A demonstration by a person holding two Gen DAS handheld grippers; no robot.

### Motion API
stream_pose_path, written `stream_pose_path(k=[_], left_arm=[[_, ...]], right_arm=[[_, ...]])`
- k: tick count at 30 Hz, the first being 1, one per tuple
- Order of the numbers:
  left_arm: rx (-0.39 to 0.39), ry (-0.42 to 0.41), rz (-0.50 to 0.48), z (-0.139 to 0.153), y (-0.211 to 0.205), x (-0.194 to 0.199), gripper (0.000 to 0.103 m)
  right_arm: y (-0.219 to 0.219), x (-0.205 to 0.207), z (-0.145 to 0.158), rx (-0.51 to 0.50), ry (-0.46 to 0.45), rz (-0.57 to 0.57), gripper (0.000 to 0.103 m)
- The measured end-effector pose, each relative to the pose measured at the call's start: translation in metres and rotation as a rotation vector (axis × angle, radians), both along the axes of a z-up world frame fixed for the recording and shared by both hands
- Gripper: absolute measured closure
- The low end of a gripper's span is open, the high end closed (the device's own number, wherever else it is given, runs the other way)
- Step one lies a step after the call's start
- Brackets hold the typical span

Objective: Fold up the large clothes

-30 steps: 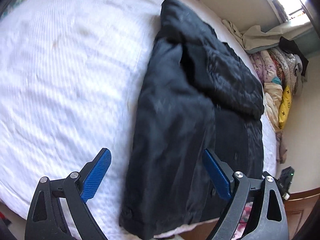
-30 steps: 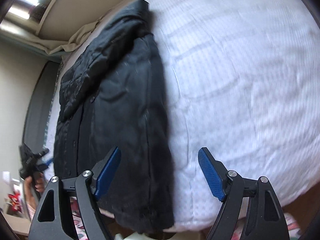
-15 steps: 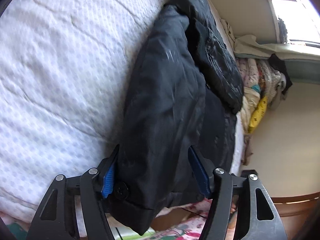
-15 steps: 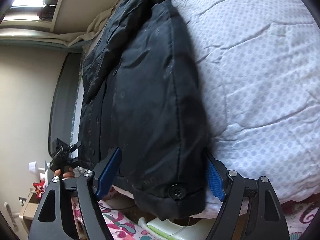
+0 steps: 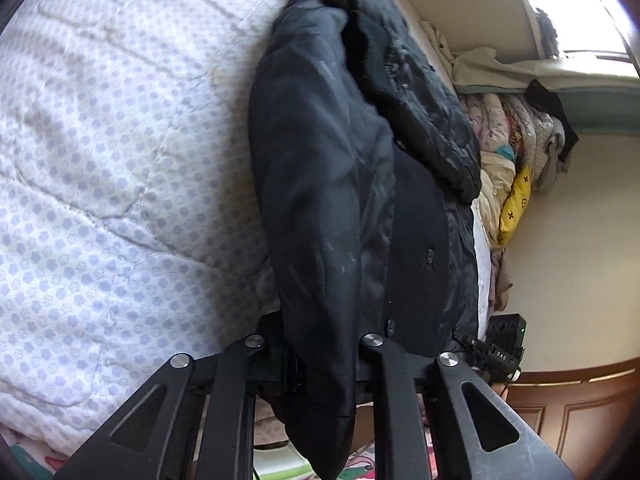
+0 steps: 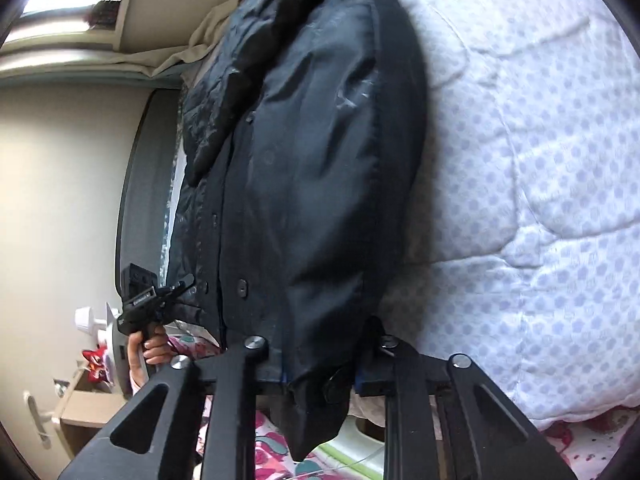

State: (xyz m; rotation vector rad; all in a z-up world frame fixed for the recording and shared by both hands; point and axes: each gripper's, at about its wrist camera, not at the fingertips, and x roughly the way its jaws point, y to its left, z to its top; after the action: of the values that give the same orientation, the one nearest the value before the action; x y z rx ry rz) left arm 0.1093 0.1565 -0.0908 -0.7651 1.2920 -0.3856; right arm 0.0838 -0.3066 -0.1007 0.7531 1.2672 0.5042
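Observation:
A large black coat (image 5: 340, 184) lies lengthwise on a white dotted quilt (image 5: 112, 152), its sides folded in and its collar end far from me. My left gripper (image 5: 316, 360) is shut on the coat's bottom hem at one corner. My right gripper (image 6: 320, 364) is shut on the hem of the same coat (image 6: 312, 168) at the other corner, beside a black button (image 6: 334, 386). The blue pads of both grippers are hidden in the cloth. The left gripper also shows in the right wrist view (image 6: 176, 284), held by a hand.
The quilt (image 6: 540, 160) spreads wide beside the coat. A heap of folded bedding and clothes (image 5: 516, 160) lies at the bed's far side by the wall. A wooden panel (image 5: 576, 400) and a patterned sheet edge (image 6: 272, 448) lie below the bed edge.
Both grippers moved in low to the bed edge and closed on the coat's bottom hem; a second ago both were open above the coat.

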Motion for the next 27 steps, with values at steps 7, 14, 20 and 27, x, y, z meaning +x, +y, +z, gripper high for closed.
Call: stream_pose_path(k=[7,14,20,27], left_arm=[[-0.031,-0.043,-0.002,0.013,-0.002,-0.026,0.088],[-0.05,-0.068,-0.024,0.038,-0.005,-0.056,0.089],[-0.074,-0.065,-0.031,0.044,-0.009,-0.085,0.089],[-0.099,-0.111,-0.035,0.065,-0.013,-0.077,0.089]], right_arm=[[0.0,-0.014,0.027,0.032,-0.105,0.005,0.092],[-0.01,-0.045,0.045,0.081,-0.125,-0.015,0.092],[-0.028,-0.073,0.063,0.114,-0.163,-0.059,0.093],[-0.046,-0.074,0.079,0.154,-0.223,-0.105,0.094]])
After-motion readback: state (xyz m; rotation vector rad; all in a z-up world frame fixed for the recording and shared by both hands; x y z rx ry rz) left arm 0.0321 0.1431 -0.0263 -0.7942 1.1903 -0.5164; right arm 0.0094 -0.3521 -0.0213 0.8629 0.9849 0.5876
